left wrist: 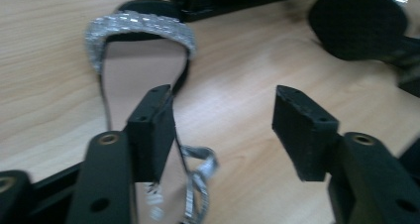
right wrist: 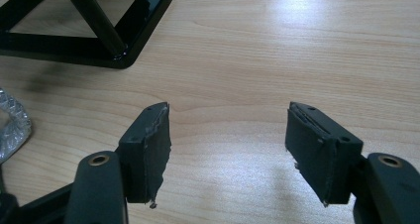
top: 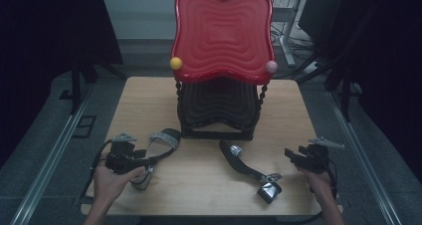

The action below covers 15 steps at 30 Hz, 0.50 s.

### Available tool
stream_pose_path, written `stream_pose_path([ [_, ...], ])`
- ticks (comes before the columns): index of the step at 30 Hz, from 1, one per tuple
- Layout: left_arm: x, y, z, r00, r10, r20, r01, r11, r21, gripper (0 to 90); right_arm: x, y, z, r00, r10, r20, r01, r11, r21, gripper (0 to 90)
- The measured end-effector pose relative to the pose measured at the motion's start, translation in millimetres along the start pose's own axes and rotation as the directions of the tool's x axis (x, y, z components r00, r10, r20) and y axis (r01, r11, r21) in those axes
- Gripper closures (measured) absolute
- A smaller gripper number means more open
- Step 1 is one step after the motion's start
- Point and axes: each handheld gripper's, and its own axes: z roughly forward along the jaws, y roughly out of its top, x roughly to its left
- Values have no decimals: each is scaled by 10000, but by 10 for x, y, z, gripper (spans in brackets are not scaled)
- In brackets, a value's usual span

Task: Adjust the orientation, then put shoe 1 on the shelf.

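A black sandal (top: 161, 141) with a silver glitter strap lies on the wooden table (top: 199, 185) at the front left. My left gripper (top: 144, 160) hovers at its heel end, jaws open. In the left gripper view the sandal (left wrist: 141, 60) lies under the left jaw, its thin silver ankle strap (left wrist: 198, 169) loose between the jaws of the left gripper (left wrist: 223, 130), and no pad touches it. A second sandal (top: 249, 168) lies on its side at the front centre right. My right gripper (top: 294, 158) stands open just right of it, with bare wood between the jaws of the right gripper (right wrist: 228, 144).
A two-tier stand stands at the table's back centre, with a red wavy tray (top: 219, 75) on top and a black tray (top: 219, 105) below. A yellow ball (top: 175, 63) and a pink ball (top: 271, 66) sit at the red tray's front corners. The stand's black base (right wrist: 99, 35) is close ahead.
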Motion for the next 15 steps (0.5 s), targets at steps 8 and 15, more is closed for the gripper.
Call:
stream_pose_path([
  [8,39,63,104,9986,-138,-516,155,9994,324,320,3,-10,-52,10000,-96,-13,96,9999,-128,348],
  [15,140,99,302,9953,-383,-889,467,9945,940,303,-26,-8,-54,10000,-53,47,54,9999,-146,348],
])
